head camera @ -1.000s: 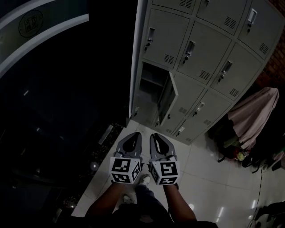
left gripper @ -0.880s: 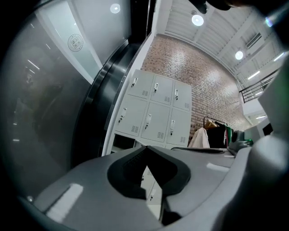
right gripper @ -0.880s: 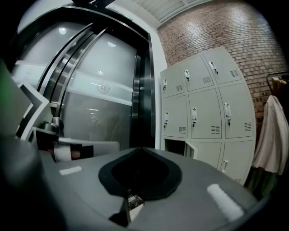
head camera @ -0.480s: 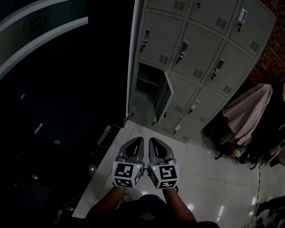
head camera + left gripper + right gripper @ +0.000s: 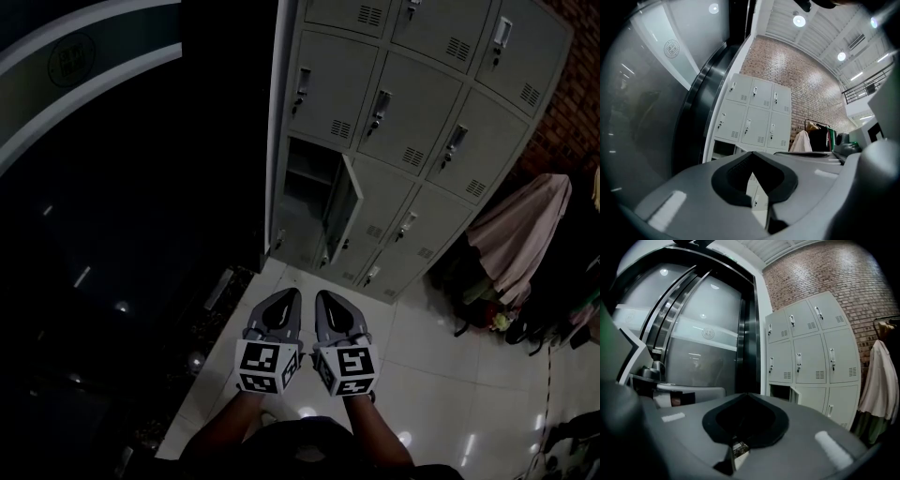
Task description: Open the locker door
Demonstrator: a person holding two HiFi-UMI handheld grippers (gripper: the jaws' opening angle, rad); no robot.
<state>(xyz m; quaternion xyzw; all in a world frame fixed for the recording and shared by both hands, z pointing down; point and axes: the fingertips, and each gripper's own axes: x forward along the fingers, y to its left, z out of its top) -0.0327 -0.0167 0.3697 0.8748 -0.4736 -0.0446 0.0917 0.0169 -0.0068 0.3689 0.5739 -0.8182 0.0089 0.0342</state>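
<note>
A grey bank of lockers [image 5: 412, 122] stands ahead against a brick wall. One door [image 5: 343, 208] in the left column hangs ajar, swung out to the right, and shows a dark compartment [image 5: 305, 178]. The other doors are closed. My left gripper [image 5: 286, 293] and right gripper [image 5: 324, 295] are side by side close to my body, well short of the lockers, both shut and empty. The left gripper view looks over its closed jaws [image 5: 752, 153] at the lockers [image 5: 754, 117]. In the right gripper view the jaws [image 5: 747, 394] meet below the open compartment [image 5: 780, 391].
A dark curved glass wall [image 5: 112, 187] runs along the left, up to the lockers' edge. A pale coat [image 5: 525, 239] hangs on a rack at the right, with dark bags beneath. White floor tiles [image 5: 441, 375] lie between me and the lockers.
The head view has drifted slightly, so the lockers sit a little higher and further left. Both grippers stay together before my body. The locker door stands as before.
</note>
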